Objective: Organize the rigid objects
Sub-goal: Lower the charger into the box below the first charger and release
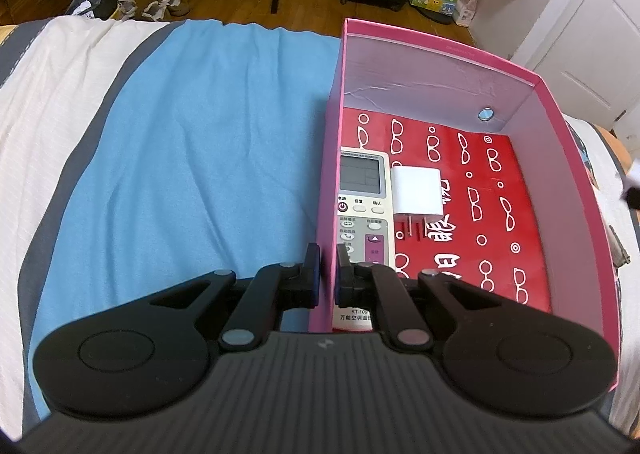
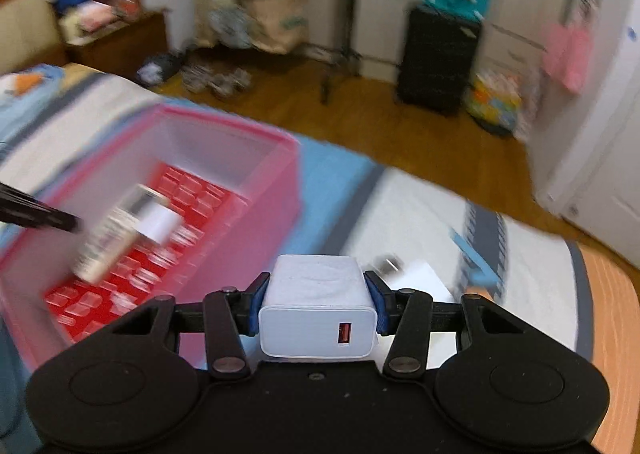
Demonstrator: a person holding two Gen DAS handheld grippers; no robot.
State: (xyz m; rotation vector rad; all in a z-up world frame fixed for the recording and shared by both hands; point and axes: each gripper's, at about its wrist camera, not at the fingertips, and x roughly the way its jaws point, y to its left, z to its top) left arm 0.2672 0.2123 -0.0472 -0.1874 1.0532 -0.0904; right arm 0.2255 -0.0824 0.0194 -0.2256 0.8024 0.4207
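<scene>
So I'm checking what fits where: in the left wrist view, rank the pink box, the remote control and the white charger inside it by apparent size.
1. Pink cardboard box, largest by far.
2. Cream rectangular remote control, partly hidden by the tongs.
3. White plastic charger cube, smallest.

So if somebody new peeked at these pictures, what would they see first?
Probably the big pink box on the blue sheet, with its bright red floor covered in white glasses drawings. Inside lie a remote control and a white charger. The right gripper squeezes another white charger beside the box.
</scene>
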